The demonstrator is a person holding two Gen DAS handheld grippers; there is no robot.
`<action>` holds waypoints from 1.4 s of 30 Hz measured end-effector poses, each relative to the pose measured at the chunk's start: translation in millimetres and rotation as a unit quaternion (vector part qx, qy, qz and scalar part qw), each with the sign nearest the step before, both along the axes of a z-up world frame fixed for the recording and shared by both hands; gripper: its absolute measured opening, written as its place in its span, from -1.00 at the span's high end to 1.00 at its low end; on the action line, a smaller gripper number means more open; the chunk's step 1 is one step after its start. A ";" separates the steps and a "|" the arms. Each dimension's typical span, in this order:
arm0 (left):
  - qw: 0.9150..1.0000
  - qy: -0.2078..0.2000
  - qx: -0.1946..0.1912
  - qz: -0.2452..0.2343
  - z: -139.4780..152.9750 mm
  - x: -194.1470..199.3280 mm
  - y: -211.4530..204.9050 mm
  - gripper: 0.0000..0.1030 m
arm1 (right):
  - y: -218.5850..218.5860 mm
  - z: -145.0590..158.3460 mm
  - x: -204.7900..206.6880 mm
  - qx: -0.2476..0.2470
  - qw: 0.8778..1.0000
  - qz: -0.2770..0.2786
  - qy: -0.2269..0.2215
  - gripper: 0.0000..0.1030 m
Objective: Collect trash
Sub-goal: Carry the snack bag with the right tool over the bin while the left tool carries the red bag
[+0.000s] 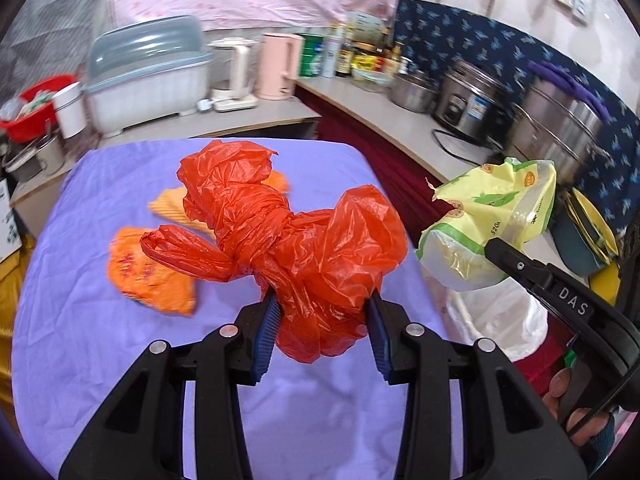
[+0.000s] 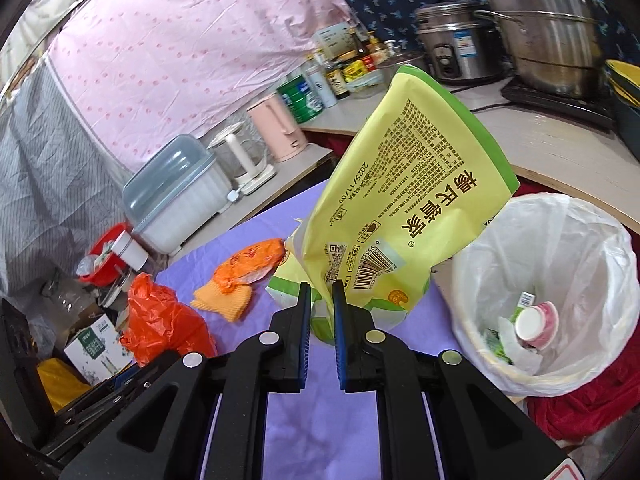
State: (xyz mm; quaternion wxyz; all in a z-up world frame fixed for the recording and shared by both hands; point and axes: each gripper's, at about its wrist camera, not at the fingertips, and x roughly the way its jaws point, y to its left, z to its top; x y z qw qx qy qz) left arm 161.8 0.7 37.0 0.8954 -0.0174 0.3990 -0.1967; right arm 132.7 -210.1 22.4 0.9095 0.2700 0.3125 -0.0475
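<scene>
My left gripper (image 1: 322,306) is shut on a knotted red plastic bag (image 1: 288,232) and holds it above the purple cloth (image 1: 100,344). The bag also shows at the left in the right wrist view (image 2: 160,320). My right gripper (image 2: 321,292) is shut on a yellow-green food pouch (image 2: 400,208) and holds it up just left of the white-lined trash bin (image 2: 560,280). The pouch shows at the right in the left wrist view (image 1: 492,220). An orange wrapper (image 1: 152,276) and an orange-yellow foam net (image 2: 224,300) lie on the cloth.
The bin holds a pink cup (image 2: 536,322) and scraps. Behind the table a counter carries a dish box (image 1: 148,76), kettles (image 1: 276,64), bottles, a rice cooker (image 1: 468,100) and a steel steamer pot (image 2: 548,28). A red basin (image 1: 32,104) stands far left.
</scene>
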 end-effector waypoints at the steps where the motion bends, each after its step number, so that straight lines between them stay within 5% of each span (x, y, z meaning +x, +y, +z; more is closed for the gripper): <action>1: 1.000 0.000 0.002 -0.008 -0.6 -1.6 -9.2 0.26 | -7.2 -1.6 -2.9 0.003 1.000 -0.006 0.001 0.80; 17: 0.993 0.009 0.022 -0.119 -14.9 -20.6 -132.3 0.25 | -111.0 -50.6 -48.3 0.040 0.993 -0.103 0.038 0.80; 34: 0.971 0.053 0.025 -0.233 -51.3 -25.8 -241.6 0.23 | -173.4 -81.2 -85.5 0.052 0.982 -0.169 0.063 0.80; 42: 0.974 0.071 0.015 -0.216 -63.5 -14.8 -242.8 -0.12 | -170.2 -76.3 -80.4 0.038 0.984 -0.164 0.064 0.80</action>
